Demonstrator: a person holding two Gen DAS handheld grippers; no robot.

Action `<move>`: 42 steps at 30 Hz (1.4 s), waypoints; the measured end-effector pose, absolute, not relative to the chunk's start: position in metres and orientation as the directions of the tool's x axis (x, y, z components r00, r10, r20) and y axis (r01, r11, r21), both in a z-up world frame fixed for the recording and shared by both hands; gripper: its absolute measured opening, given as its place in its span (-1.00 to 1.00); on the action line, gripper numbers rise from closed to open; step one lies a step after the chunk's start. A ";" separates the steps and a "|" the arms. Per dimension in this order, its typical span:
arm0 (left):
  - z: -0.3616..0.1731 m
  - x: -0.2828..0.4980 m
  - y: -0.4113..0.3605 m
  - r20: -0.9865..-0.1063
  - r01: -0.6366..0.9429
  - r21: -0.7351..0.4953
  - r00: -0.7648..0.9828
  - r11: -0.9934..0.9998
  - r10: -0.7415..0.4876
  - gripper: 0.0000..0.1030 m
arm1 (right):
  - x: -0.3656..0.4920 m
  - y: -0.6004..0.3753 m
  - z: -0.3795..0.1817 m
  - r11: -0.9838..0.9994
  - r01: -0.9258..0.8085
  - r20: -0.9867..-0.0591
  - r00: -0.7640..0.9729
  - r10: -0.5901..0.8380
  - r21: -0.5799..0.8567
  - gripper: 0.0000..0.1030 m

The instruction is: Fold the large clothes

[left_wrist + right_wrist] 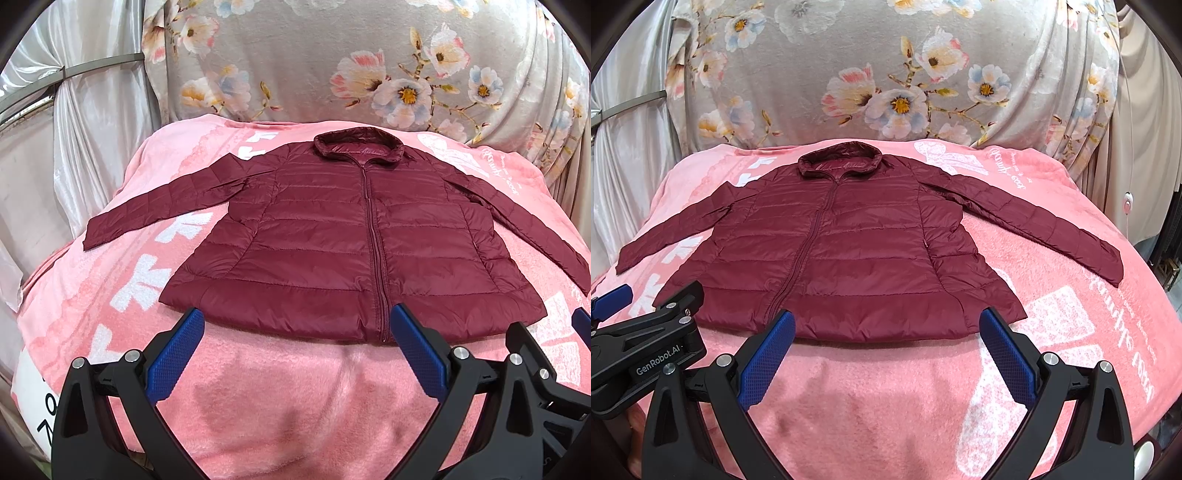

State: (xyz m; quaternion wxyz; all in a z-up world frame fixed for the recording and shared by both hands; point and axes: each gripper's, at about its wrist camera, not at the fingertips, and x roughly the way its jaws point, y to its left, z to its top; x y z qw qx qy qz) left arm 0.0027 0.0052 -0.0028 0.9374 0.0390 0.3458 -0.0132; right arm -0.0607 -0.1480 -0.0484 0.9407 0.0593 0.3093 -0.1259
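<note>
Nearest us, our left gripper [297, 325] and right gripper [886, 326] both hang spread wide, holding nothing, just short of the hem. Beyond them the maroon puffer jacket [332, 236] lies flat, zipped, sleeves out, on the pink blanket [277, 387]. Farthest back, floral fabric [886, 74].

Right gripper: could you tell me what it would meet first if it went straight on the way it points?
Probably the jacket's hem, between the open right gripper fingers; depth is unclear.

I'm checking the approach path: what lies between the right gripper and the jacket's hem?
Only bare pink fleece blanket, in the right wrist view, between right gripper and maroon quilted jacket.
</note>
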 end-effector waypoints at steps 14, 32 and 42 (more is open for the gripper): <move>-0.004 0.003 0.006 -0.651 0.052 0.065 0.759 0.997 0.003 0.90 | -0.061 -0.147 -0.053 0.961 0.273 -0.596 0.778 -0.199 0.035 0.90; -0.009 0.001 0.011 -0.655 0.052 0.065 0.756 0.997 0.004 0.90 | -0.061 -0.146 -0.056 0.961 0.274 -0.598 0.777 -0.198 0.038 0.90; -0.009 0.002 0.011 -0.656 0.051 0.066 0.755 0.996 0.005 0.90 | -0.061 -0.146 -0.058 0.961 0.274 -0.597 0.777 -0.198 0.038 0.90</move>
